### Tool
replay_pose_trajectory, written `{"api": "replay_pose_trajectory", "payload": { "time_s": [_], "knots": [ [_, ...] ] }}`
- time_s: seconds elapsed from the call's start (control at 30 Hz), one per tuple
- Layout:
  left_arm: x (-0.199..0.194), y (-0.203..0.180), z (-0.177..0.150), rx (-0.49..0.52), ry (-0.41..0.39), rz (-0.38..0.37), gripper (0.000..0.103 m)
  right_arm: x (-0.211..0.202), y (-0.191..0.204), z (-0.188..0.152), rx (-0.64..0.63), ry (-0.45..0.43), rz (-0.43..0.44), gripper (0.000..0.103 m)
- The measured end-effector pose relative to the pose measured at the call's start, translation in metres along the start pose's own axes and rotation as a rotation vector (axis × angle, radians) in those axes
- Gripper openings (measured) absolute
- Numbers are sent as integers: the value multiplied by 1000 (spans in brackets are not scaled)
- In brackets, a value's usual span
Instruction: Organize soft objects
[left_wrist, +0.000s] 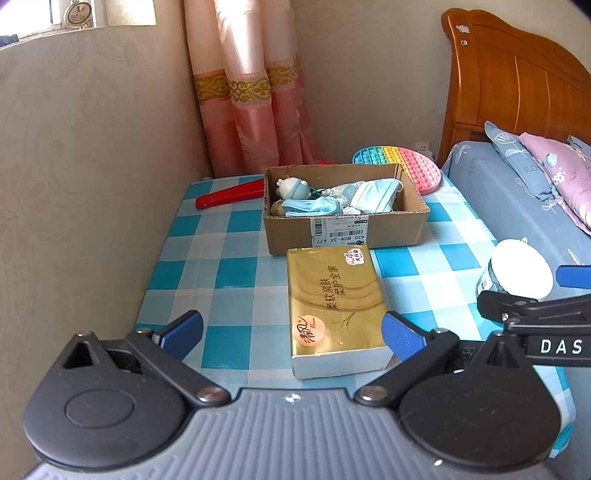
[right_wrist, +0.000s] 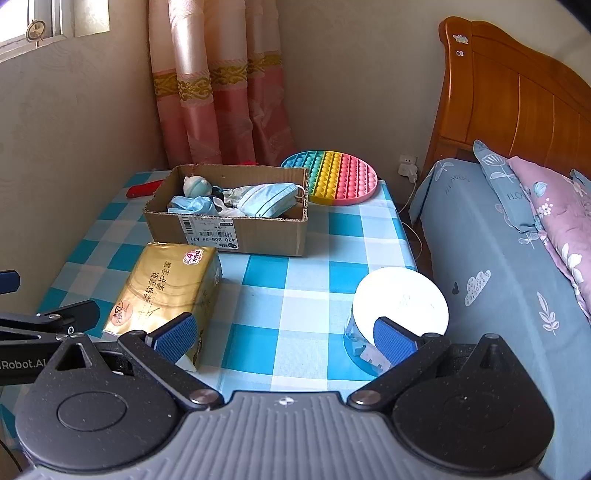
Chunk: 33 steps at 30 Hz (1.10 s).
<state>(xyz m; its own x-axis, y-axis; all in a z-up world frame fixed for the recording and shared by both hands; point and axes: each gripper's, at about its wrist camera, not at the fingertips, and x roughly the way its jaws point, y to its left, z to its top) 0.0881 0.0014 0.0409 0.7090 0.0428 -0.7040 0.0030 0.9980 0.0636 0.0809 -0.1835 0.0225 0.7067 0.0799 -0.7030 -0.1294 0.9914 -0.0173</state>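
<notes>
Both grippers hover above a table covered in a blue-and-white checked cloth (right_wrist: 280, 280), pushed into the corner between wall and bed. The left gripper (left_wrist: 291, 332) has its blue-padded fingers spread wide, holding nothing; the gold plastic-wrapped pack of tissues (left_wrist: 334, 306) lies flat on the cloth just ahead, one pad beside its near right corner, no contact evident. The spread suits the pack's width, so this is probably the approach to a grasp. The right gripper (right_wrist: 284, 336) is likewise spread and empty, standing between the tissue pack and a clear round tub with a white lid (right_wrist: 400, 302) at the table's right edge.

Behind the pack, close to or touching its far end, an open brown cardboard box (right_wrist: 258, 236) serves as the collecting place: it already contains crumpled pale-blue face masks (right_wrist: 266, 203) and a small blue-and-white plush figure (right_wrist: 195, 186). Its open top lets soft items drop in from above.

A round rainbow silicone bubble-pop mat (right_wrist: 332, 177) lies behind the box, partly over the table's far edge; a red folded object (left_wrist: 232, 195) lies to the box's left.
</notes>
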Motion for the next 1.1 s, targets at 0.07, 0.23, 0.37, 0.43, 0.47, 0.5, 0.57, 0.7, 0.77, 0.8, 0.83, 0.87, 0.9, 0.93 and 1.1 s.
{"api": "replay_pose_trajectory", "payload": {
  "time_s": [0.07, 0.23, 0.37, 0.43, 0.47, 0.5, 0.57, 0.7, 0.77, 0.8, 0.83, 0.87, 0.9, 0.93, 1.1],
  "knots": [
    [0, 0, 0, 1, 0, 0, 102, 0, 0, 0, -1, 0, -1, 103],
    [1, 0, 1, 0, 4, 1, 102, 0, 0, 0, -1, 0, -2, 103],
    [1, -1, 1, 0, 3, 3, 102, 0, 0, 0, -1, 0, -2, 103],
    [1, -1, 1, -1, 3, 3, 102, 0, 0, 0, -1, 0, -2, 103],
    [1, 0, 1, 0, 3, 3, 102, 0, 0, 0, -1, 0, -2, 103],
    [1, 0, 1, -1, 3, 2, 102, 0, 0, 0, -1, -1, -2, 103],
    [1, 0, 1, 0, 3, 3, 102, 0, 0, 1, -2, -2, -2, 103],
    [0, 0, 1, -2, 3, 5, 102, -1, 1, 1, -3, -4, -1, 103],
    [0, 0, 1, -1, 3, 5, 102, -2, 1, 1, -4, -4, 0, 103],
    [0, 0, 1, -1, 3, 5, 102, -2, 1, 1, -4, -4, 0, 103],
    [0, 0, 1, -1, 4, 5, 102, -2, 1, 2, -4, -4, -1, 103],
    [0, 0, 1, -2, 4, 5, 102, -2, 1, 1, -4, -4, -1, 103],
    [0, 0, 1, -2, 3, 6, 102, -2, 1, 1, -3, -4, -1, 103],
    [0, 0, 1, -2, 3, 5, 102, -2, 1, 1, -3, -5, -1, 103],
    [0, 1, 1, -3, 4, 7, 102, -2, 3, 1, -5, -8, 0, 103]
  ]
}}
